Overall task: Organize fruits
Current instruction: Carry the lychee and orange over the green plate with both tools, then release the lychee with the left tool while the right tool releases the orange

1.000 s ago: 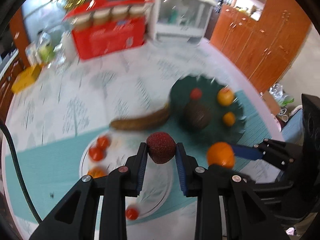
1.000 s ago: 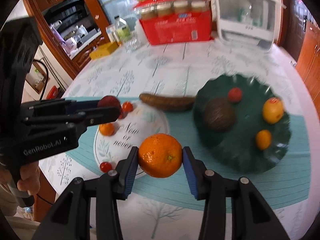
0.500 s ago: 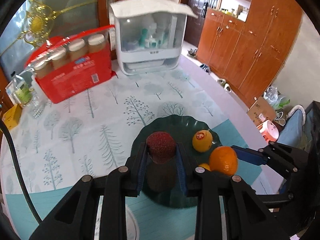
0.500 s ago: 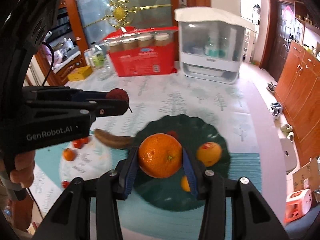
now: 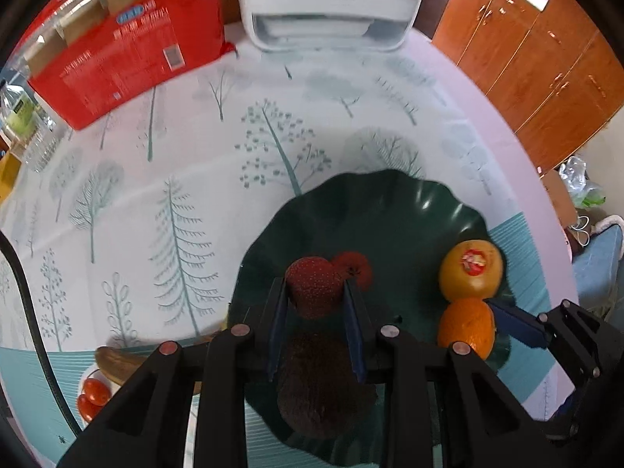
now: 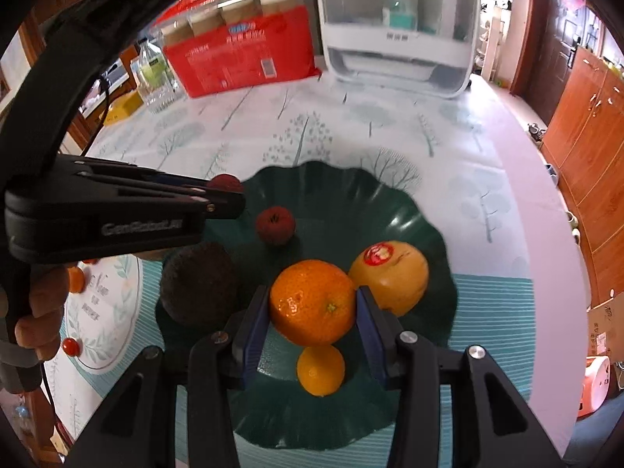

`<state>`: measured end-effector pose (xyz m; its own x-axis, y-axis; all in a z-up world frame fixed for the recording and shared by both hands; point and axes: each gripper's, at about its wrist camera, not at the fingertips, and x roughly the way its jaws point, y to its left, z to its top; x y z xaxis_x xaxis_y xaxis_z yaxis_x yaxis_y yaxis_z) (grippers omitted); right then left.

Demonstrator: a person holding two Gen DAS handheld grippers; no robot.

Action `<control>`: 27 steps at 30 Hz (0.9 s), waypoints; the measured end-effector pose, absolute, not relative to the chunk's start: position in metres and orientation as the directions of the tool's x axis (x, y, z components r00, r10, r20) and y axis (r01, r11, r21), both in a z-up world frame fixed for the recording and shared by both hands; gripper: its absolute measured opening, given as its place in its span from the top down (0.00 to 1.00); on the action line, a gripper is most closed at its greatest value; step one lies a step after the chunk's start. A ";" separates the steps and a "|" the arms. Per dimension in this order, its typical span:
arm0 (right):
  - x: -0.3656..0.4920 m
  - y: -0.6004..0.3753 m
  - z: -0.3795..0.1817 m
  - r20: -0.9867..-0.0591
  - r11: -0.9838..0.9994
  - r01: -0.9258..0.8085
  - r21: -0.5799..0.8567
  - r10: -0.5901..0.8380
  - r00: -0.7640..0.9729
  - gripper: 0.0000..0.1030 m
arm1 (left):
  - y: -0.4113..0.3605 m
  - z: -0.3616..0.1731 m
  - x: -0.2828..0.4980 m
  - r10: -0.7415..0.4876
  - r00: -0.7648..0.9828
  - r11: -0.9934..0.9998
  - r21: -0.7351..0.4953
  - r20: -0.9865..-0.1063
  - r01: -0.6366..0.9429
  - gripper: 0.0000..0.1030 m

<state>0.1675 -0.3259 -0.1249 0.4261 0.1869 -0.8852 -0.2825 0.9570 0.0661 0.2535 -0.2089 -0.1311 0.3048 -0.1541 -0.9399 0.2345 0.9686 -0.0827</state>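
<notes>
My left gripper (image 5: pixel 315 286) is shut on a dark red bumpy fruit (image 5: pixel 312 296), held just above the dark green wavy plate (image 5: pixel 390 210). My right gripper (image 6: pixel 312 314) is shut on a large orange (image 6: pixel 312 296) over the same plate. On the plate lie a red fruit (image 6: pixel 275 224), a yellow fruit with a red sticker (image 6: pixel 390 277), a small orange (image 6: pixel 320 368) and a dark brown round fruit (image 6: pixel 199 284). The left gripper (image 6: pixel 224 193) reaches in from the left in the right wrist view.
A white plate (image 6: pixel 105 312) at the left holds cherry tomatoes (image 5: pixel 91 394), and a dark banana (image 5: pixel 121 362) lies beside it. At the table's back stand a red box (image 6: pixel 241 54), a white cabinet (image 6: pixel 397 27) and a bottle (image 6: pixel 154 74). A hand (image 6: pixel 43 312) holds the left gripper.
Both grippers have moved from over the white plate to over the green plate and come down closer to it, each still holding its fruit.
</notes>
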 end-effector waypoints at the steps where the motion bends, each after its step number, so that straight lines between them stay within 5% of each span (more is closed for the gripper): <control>1: 0.168 -0.325 -0.128 -0.887 0.956 -0.285 0.066 0.187 0.422 0.57 | -0.211 -0.136 0.255 -0.148 0.297 0.969 -0.079 -0.943 0.232 0.74; 14: 0.173 -0.318 -0.150 -0.904 0.947 -0.316 0.051 0.178 0.388 0.55 | -0.215 -0.144 0.261 -0.116 0.284 0.973 -0.052 -0.952 0.225 0.71; 19: 0.172 -0.317 -0.147 -0.903 0.946 -0.321 0.054 0.184 0.389 0.55 | -0.215 -0.146 0.256 -0.106 0.284 0.974 -0.043 -0.953 0.222 0.34; 27: 0.168 -0.317 -0.139 -0.895 0.948 -0.307 0.079 0.203 0.396 0.48 | -0.213 -0.138 0.246 -0.131 0.293 0.973 -0.067 -0.947 0.219 0.20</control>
<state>0.1680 -0.3173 -0.1389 0.3962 0.2028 -0.8955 -0.3075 0.9483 0.0787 0.2461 -0.2131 -0.1379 0.2932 -0.1308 -0.9471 0.2194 0.9734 -0.0665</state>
